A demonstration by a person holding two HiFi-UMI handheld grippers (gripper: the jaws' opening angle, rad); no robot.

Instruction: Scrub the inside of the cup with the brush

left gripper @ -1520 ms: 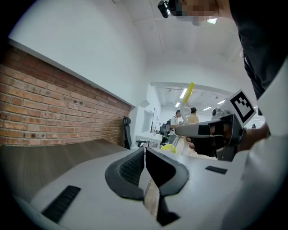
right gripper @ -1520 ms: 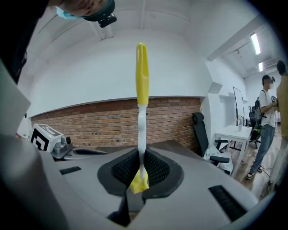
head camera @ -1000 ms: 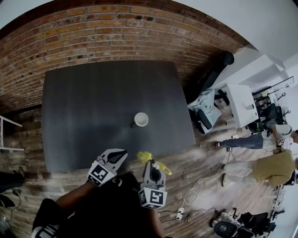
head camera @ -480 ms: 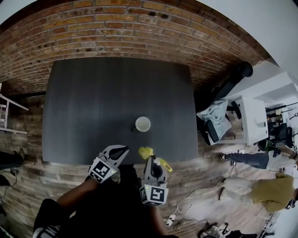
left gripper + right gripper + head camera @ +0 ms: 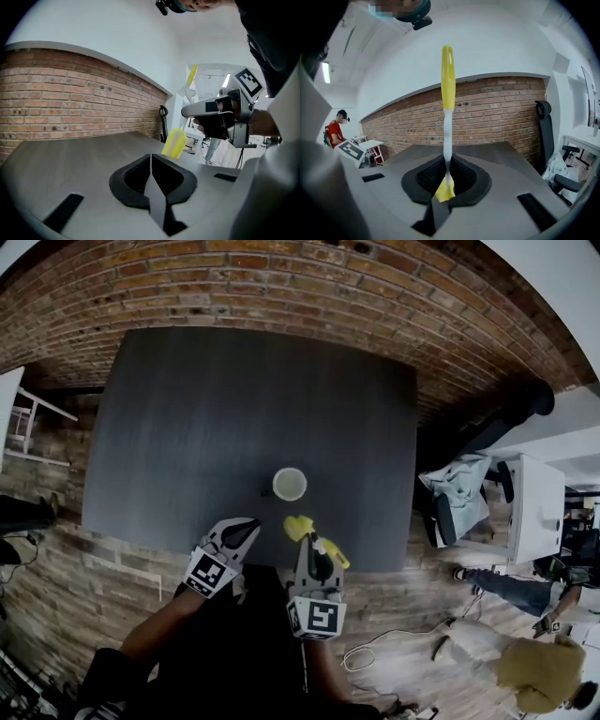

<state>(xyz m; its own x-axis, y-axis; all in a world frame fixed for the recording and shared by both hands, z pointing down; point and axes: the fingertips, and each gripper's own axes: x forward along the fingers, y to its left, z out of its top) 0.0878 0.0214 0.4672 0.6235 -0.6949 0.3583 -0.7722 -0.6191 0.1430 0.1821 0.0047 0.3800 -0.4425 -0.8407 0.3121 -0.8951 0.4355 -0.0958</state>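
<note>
A pale cup (image 5: 290,484) stands upright near the middle of the dark table (image 5: 187,427), with a small dark handle on its left. My left gripper (image 5: 247,526) hovers at the table's near edge, left of and nearer than the cup, shut with nothing between its fingers (image 5: 151,157). My right gripper (image 5: 310,549) beside it is shut on a yellow brush (image 5: 299,526). In the right gripper view the brush's yellow handle (image 5: 447,70) rises upright from the gripper (image 5: 447,161), its yellow head (image 5: 444,190) below. The left gripper view also shows the brush (image 5: 175,143). Neither gripper view shows the cup.
A brick wall (image 5: 281,287) runs behind the table. To the right stand an office chair (image 5: 464,488) and a white desk (image 5: 530,507). A person (image 5: 539,671) is at the lower right, and a cable (image 5: 370,652) lies on the wooden floor.
Both grippers have moved forward from over the floor to the table's near edge, closer to the cup. The brush stays in the right gripper. The cup has not moved on the table.
</note>
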